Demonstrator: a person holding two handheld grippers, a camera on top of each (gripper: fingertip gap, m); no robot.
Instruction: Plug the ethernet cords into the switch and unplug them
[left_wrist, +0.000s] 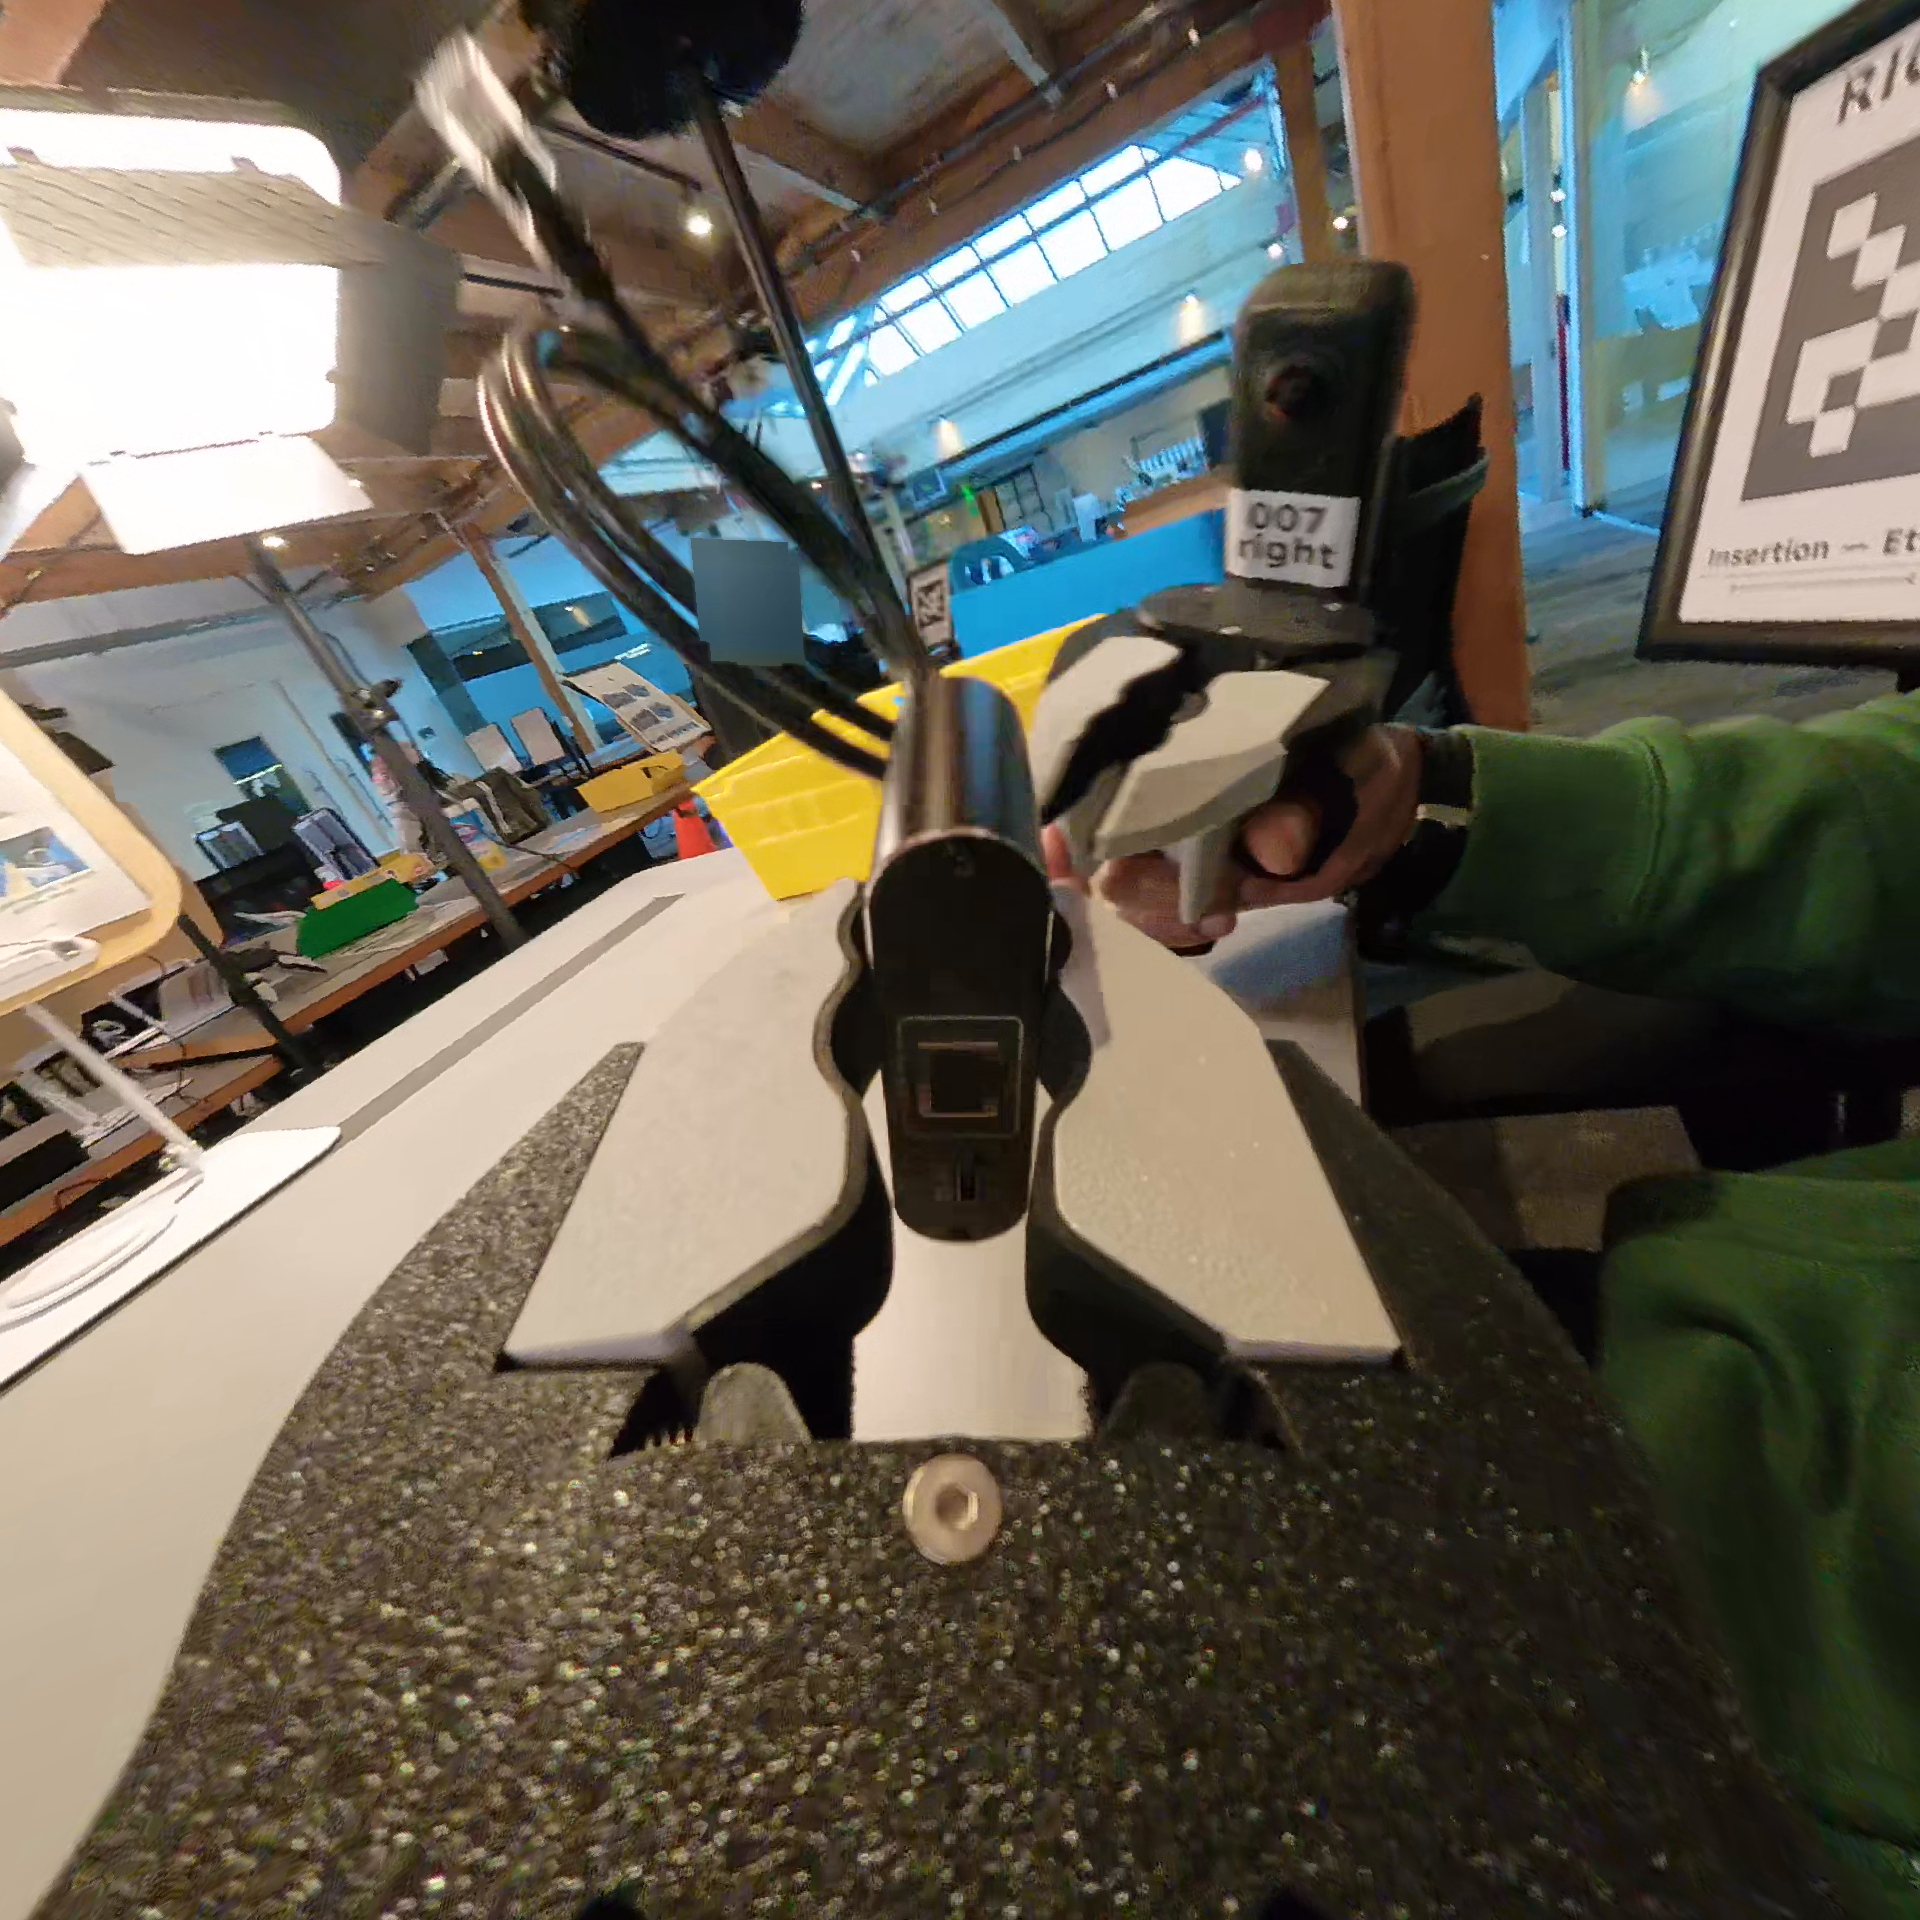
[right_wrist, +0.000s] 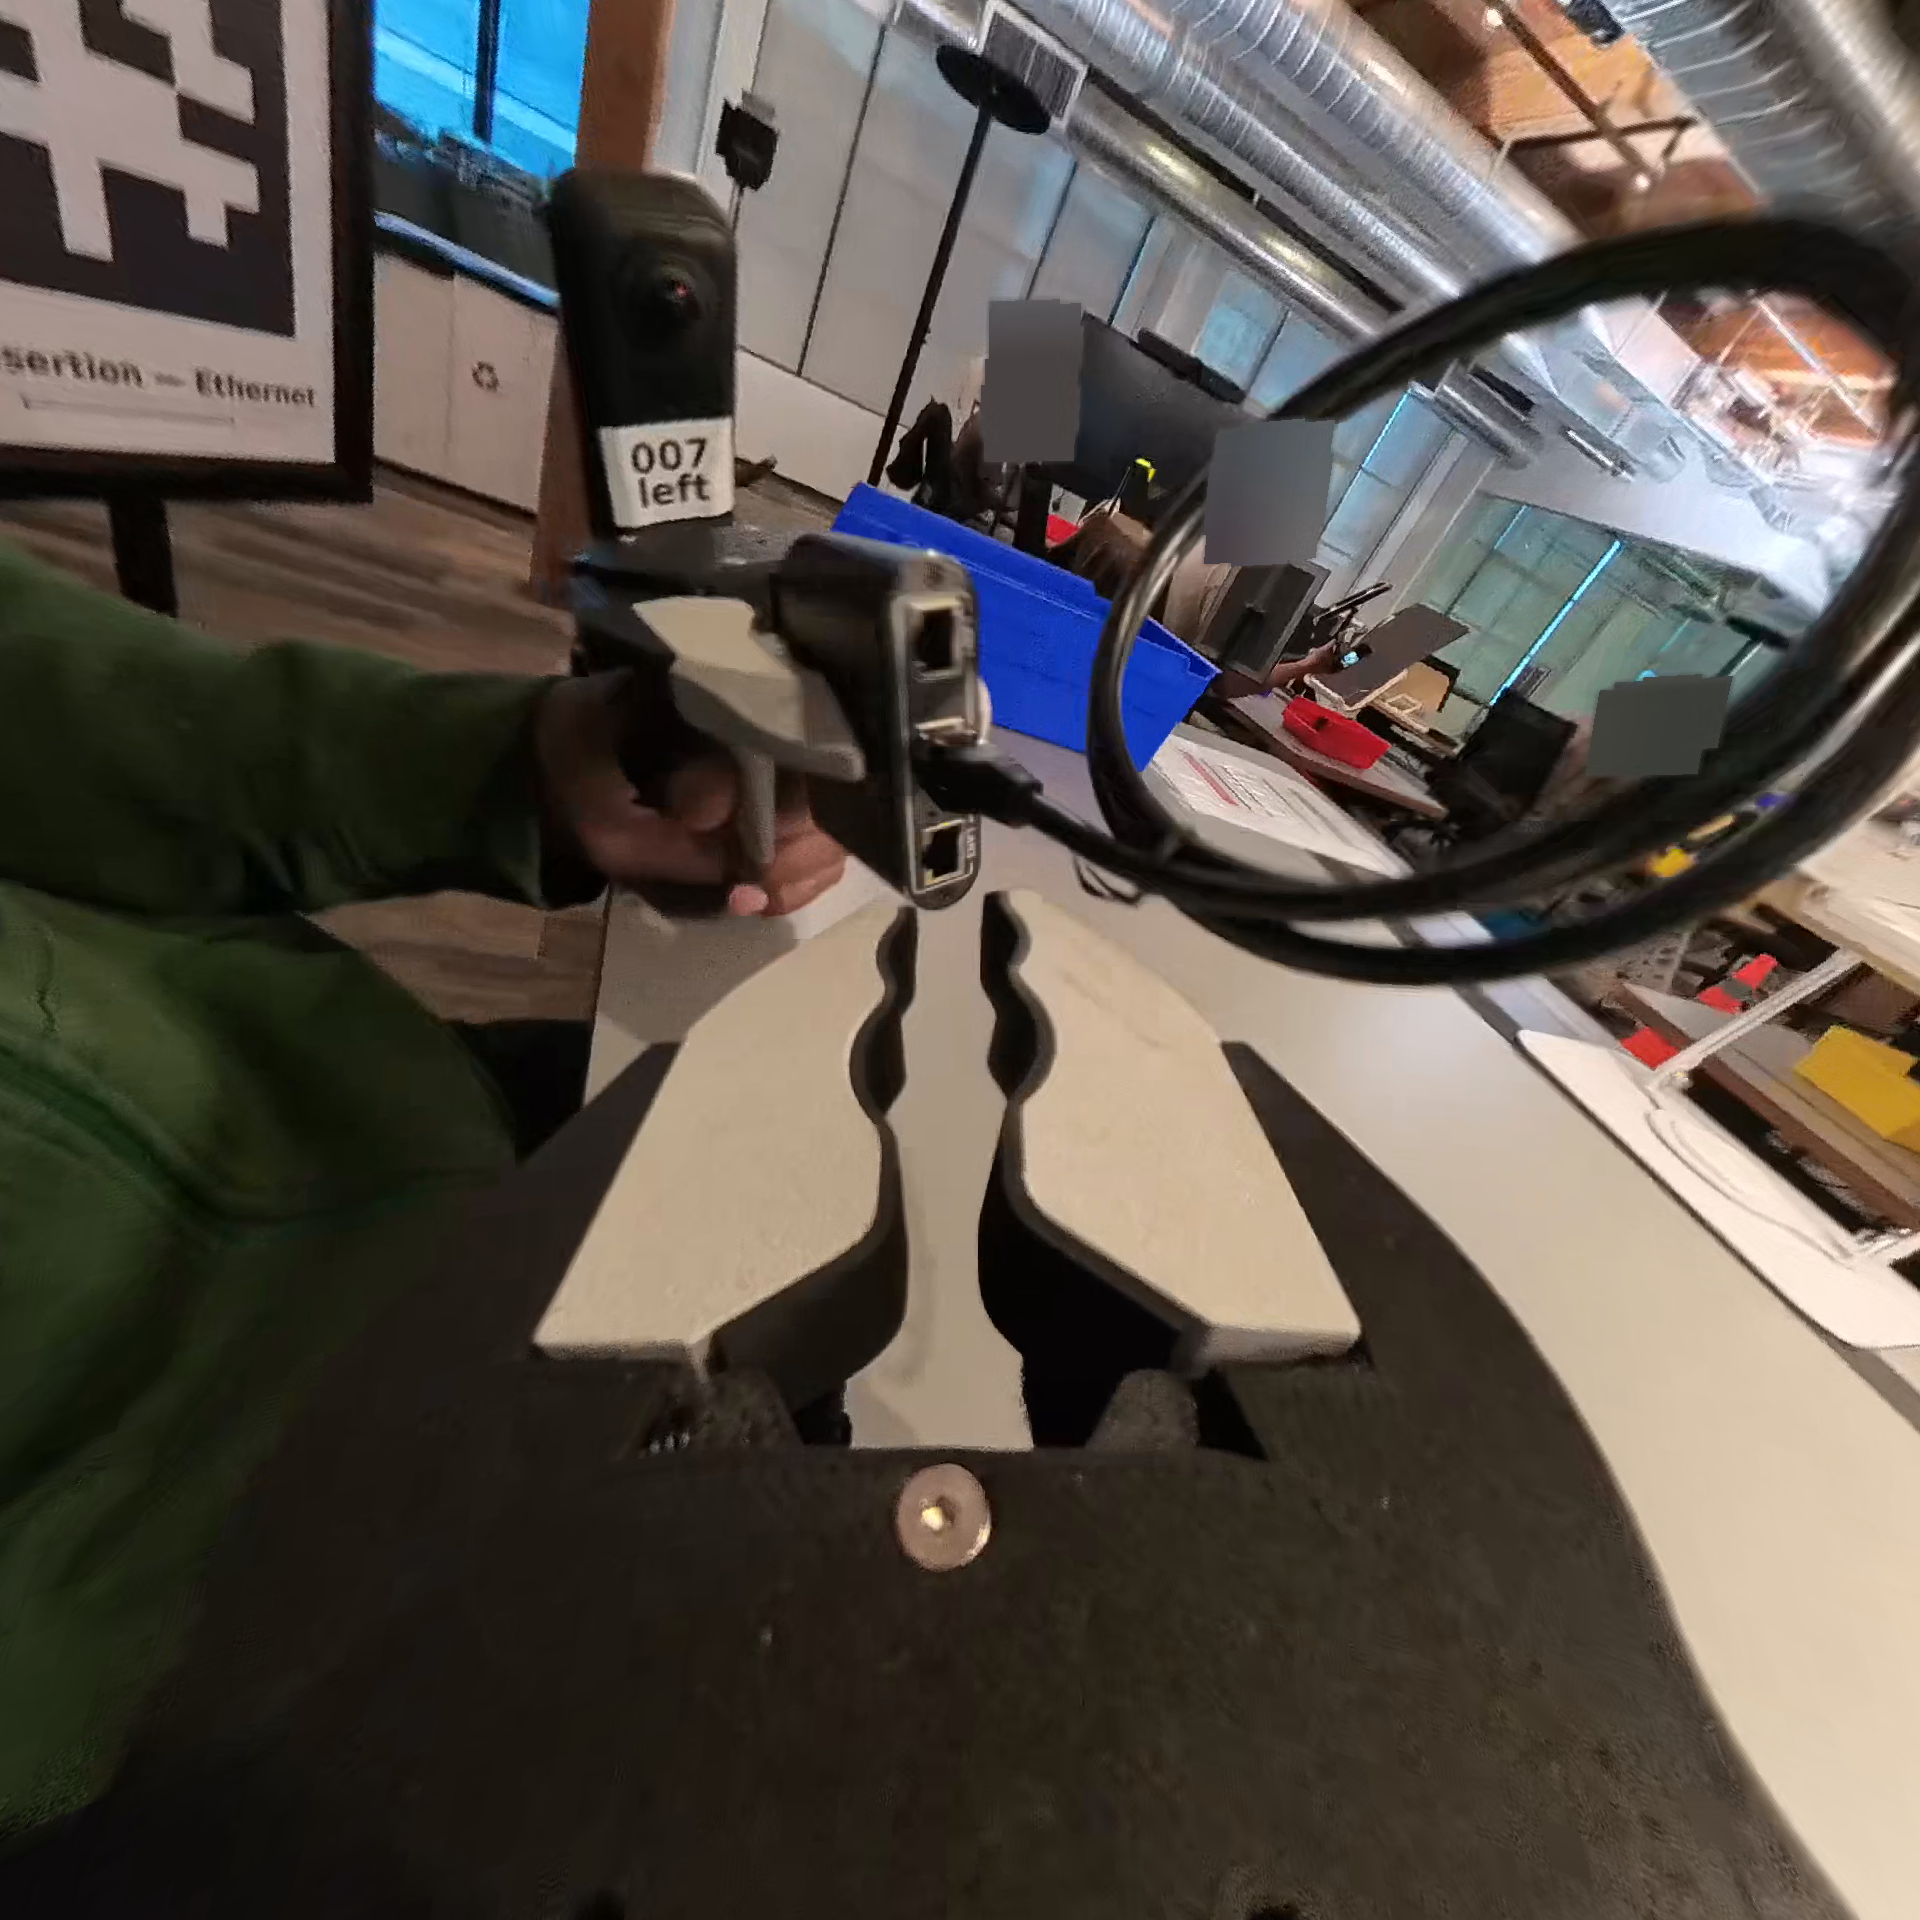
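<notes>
Gripped between the left gripper's (left_wrist: 961, 1049) grey fingers (left_wrist: 717, 1132), the black switch (left_wrist: 956, 1029) filled the middle of the left wrist view, clear of the counter (left_wrist: 135, 1455). Its long axis ran straight ahead along the fingers, and the near end face, with a single empty port, looked back at the camera. Black ethernet cords (left_wrist: 644, 499) rose from its far end and looped up to the left, blurred. Beyond it and to the right, the right gripper (left_wrist: 1164, 748) was held in a hand (left_wrist: 1309, 821) with a green sleeve, its fingers narrowly parted with nothing visible between them.

From the right wrist view, the right gripper's (right_wrist: 948, 925) own fingers (right_wrist: 748, 1132) stood a narrow gap apart and empty. The switch (right_wrist: 883, 717) lay directly ahead of the tips, just beyond and above them, clamped in the left gripper (right_wrist: 831, 686). Its port face pointed to the right of that view, across the line of the fingers. One ethernet cord (right_wrist: 1351, 582) was plugged in between an empty upper port and an empty lower one; its plug (right_wrist: 977, 779) jutted out to the right, and the cable swept round in a wide loop. My judgement: the right gripper was the free one and the nearer to the plug, so an unplugging move would turn on the plug sitting ahead and slightly right of its tips.
</notes>
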